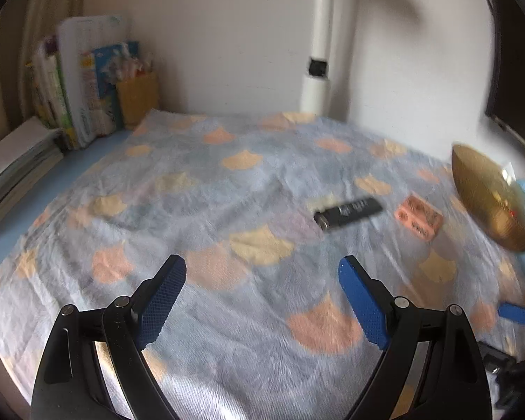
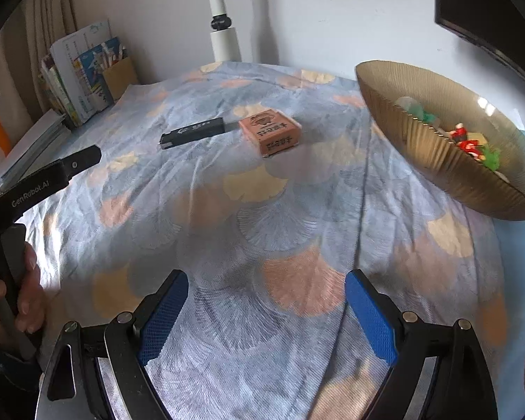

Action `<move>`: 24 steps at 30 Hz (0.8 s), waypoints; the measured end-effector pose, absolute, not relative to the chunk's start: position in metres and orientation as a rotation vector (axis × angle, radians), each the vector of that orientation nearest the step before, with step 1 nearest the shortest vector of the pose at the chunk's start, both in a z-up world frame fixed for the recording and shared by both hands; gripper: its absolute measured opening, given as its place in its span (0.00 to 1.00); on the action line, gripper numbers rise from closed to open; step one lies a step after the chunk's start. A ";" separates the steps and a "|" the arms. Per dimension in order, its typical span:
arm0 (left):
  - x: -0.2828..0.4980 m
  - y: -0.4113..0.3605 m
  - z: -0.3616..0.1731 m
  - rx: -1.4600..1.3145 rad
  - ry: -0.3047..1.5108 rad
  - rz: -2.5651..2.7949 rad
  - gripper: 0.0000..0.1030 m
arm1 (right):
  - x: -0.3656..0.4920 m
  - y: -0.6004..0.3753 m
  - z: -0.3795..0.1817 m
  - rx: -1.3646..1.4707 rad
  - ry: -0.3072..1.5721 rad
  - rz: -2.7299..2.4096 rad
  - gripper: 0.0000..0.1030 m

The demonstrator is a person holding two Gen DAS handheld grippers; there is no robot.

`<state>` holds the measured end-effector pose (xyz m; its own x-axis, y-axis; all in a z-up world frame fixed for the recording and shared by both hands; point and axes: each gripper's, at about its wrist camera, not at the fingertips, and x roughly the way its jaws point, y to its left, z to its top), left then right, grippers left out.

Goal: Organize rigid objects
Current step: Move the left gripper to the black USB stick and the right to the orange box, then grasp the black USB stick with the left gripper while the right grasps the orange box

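Observation:
A black lighter-shaped stick (image 1: 348,214) (image 2: 192,133) lies on the patterned cloth beside a small orange box (image 1: 418,217) (image 2: 271,132). A ribbed golden bowl (image 1: 490,203) (image 2: 437,147) stands to the right, with several small colourful items inside. My left gripper (image 1: 262,280) hovers open over the cloth, well short of the stick, nothing between its blue pads. My right gripper (image 2: 266,290) is also open and empty, nearer the viewer than the box. The left gripper's body and the hand (image 2: 24,290) that holds it show at the left edge of the right wrist view.
The cloth (image 1: 192,182) (image 2: 227,210) with fan shapes covers most of a blue tabletop. Books and a brown holder (image 1: 136,99) (image 2: 120,75) stand at the far left corner, a stack of papers (image 1: 14,171) beside them. A white pole (image 1: 316,80) rises at the wall.

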<state>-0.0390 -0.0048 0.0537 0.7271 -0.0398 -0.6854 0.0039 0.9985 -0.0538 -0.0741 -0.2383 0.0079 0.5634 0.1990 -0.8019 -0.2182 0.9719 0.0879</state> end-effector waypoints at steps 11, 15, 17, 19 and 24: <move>0.033 -0.043 0.066 0.232 0.901 -0.340 0.86 | -0.005 -0.214 0.029 0.012 1.071 0.313 0.87; 0.059 -0.058 0.055 0.264 0.917 -0.394 0.85 | 0.030 -0.222 0.018 0.087 1.102 0.290 0.87; 0.073 -0.058 0.049 0.229 0.933 -0.417 0.85 | 0.042 -0.218 0.017 0.024 1.077 0.257 0.87; 0.083 -0.058 0.043 0.204 0.947 -0.428 0.83 | 0.055 -0.213 0.011 -0.028 1.070 0.234 0.87; 0.094 -0.069 0.033 0.229 0.970 -0.446 0.64 | 0.071 -0.206 0.001 -0.075 1.017 0.213 0.87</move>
<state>0.0938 -0.0687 0.0328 0.4842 -0.2620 -0.8348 0.4633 0.8861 -0.0093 0.0714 -0.2064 0.0012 0.5068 0.1421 -0.8502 -0.2114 0.9767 0.0372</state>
